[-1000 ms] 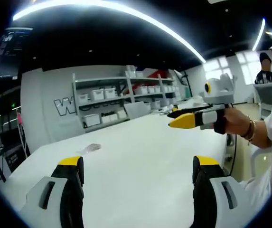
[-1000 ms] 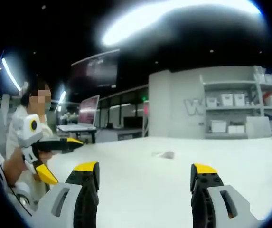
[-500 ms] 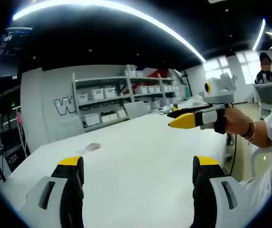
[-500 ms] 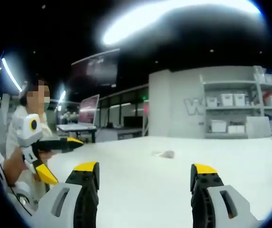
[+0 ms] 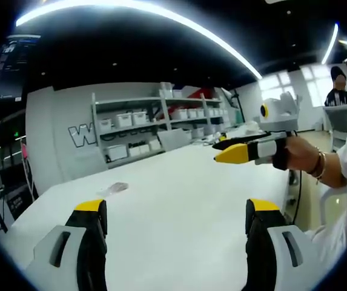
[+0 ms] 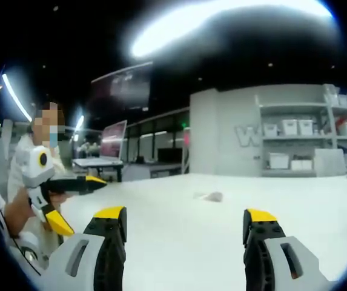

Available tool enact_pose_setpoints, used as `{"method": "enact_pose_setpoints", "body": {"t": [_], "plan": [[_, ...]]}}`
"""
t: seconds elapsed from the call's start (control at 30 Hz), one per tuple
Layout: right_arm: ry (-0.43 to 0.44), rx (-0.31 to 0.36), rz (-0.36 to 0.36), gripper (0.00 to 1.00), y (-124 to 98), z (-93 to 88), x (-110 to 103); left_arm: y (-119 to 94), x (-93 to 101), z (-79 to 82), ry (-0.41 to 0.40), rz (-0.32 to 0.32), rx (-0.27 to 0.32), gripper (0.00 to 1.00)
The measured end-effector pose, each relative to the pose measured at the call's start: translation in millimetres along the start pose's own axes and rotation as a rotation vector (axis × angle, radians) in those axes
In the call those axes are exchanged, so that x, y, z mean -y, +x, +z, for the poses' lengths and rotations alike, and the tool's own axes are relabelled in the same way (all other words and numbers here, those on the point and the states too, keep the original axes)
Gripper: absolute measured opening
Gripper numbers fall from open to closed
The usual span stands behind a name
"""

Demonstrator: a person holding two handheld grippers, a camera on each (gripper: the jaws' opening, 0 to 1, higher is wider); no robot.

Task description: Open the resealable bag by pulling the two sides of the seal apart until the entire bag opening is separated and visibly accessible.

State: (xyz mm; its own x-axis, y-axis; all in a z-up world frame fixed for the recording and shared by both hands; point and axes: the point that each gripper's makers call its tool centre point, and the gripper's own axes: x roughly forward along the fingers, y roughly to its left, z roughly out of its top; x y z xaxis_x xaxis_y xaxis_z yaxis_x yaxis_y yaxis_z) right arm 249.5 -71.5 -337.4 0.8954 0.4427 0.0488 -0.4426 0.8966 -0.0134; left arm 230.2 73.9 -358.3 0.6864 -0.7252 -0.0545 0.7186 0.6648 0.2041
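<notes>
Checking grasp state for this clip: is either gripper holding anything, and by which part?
Nothing is held. The left gripper and right gripper are open above the white table; the small bag lies far off.

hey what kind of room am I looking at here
Probably a lab or workshop rather than a home: a long white table, metal shelving against a grey wall stacked with white storage bins, strip ceiling lights, and a monitor farther back.

I can read only a big outlined "W" on the grey wall (image 5: 58, 142) beside the shelves (image 5: 155, 130); the remaining letters are hidden.
</notes>
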Motion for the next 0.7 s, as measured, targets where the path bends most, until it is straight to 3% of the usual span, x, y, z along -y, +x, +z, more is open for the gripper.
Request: {"method": "enact_pose_setpoints", "body": {"t": [0.7], "plan": [[-0.003,-0.008,0.004,0.79,0.5,-1.8,-0.4,0.9,0.1,-2.1,0.003,-0.001,-0.008,0.93]]}}
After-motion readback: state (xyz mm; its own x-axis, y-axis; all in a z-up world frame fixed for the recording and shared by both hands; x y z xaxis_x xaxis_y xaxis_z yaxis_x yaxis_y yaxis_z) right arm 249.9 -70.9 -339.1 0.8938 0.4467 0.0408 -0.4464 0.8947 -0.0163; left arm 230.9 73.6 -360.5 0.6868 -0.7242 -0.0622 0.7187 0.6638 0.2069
